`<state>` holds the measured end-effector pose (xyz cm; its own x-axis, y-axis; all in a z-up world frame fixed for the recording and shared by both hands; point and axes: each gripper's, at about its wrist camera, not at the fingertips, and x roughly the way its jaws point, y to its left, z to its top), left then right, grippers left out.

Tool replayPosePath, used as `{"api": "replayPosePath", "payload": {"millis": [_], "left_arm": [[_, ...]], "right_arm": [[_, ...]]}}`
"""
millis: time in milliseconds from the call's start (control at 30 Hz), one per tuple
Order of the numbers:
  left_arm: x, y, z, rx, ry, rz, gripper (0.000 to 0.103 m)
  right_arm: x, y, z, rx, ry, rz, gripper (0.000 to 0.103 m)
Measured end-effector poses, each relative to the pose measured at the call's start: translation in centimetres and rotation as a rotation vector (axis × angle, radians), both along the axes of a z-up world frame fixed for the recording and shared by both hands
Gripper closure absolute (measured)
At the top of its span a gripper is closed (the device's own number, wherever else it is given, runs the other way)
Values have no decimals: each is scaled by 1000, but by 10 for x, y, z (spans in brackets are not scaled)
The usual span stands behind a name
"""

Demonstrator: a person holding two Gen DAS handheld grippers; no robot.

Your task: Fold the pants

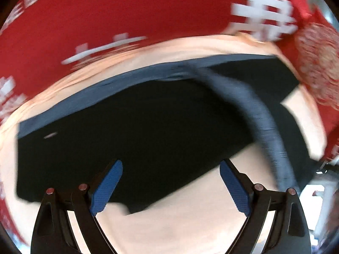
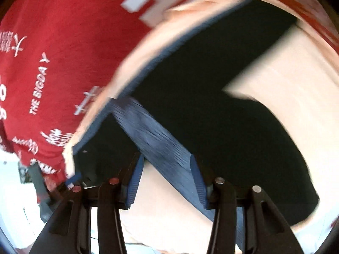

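Observation:
The dark navy pants point(image 1: 148, 122) lie flat on a peach cloth point(image 1: 180, 211), with a blue ribbed waistband point(image 1: 269, 127) curving across their right part. My left gripper point(image 1: 171, 169) is open and empty just above the pants' near edge. In the right wrist view the pants point(image 2: 222, 97) spread ahead, and the ribbed waistband point(image 2: 161, 144) runs diagonally between the fingers. My right gripper point(image 2: 167, 163) is partly open with the band between its blue pads point(image 2: 133, 182); the pads do not visibly pinch it.
A red cloth with white lettering point(image 1: 127, 14) lies under and beyond the peach cloth, and it also shows in the right wrist view point(image 2: 53, 53). A bright floor area point(image 2: 12, 190) shows beyond the table edge at lower left.

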<state>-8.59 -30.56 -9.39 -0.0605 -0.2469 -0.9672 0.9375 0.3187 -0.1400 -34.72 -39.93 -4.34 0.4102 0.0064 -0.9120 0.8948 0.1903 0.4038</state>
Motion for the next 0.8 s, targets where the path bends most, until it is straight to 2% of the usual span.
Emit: {"api": "replayPosePath", "payload": {"millis": [100, 200, 300, 433, 600, 633, 667, 700, 733, 767, 800], "left_arm": [[-31, -26, -5, -34, 88, -70, 9], [-48, -43, -16, -23, 133, -93, 9], [-58, -56, -24, -28, 178, -100, 9], [-71, -64, -38, -9, 202, -89, 9], [-85, -69, -41, -5, 188, -73, 11], [-87, -71, -40, -4, 198, -69, 16], [-88, -72, -39, 1, 202, -67, 34], [-89, -74, -38, 12, 199, -66, 50], [-88, -77, -36, 13, 211, -62, 58], [-87, -80, -34, 14, 234, -52, 72], [-85, -83, -32, 18, 257, -37, 73]], "right_arm": [[-48, 29, 0, -4, 32, -85, 53], [-97, 61, -11, 17, 82, -173, 53], [-126, 87, -22, 36, 81, -250, 53], [-142, 101, -42, 62, 34, -321, 53], [-145, 100, -56, 76, -61, -322, 51], [-144, 98, -59, 91, -67, -318, 54], [-146, 95, -59, 102, -68, -316, 71], [-147, 91, -59, 123, -71, -309, 85], [-148, 87, -55, 132, -81, -302, 87], [-146, 84, -49, 126, -81, -294, 88], [-141, 77, -38, 105, -83, -268, 89]]}}
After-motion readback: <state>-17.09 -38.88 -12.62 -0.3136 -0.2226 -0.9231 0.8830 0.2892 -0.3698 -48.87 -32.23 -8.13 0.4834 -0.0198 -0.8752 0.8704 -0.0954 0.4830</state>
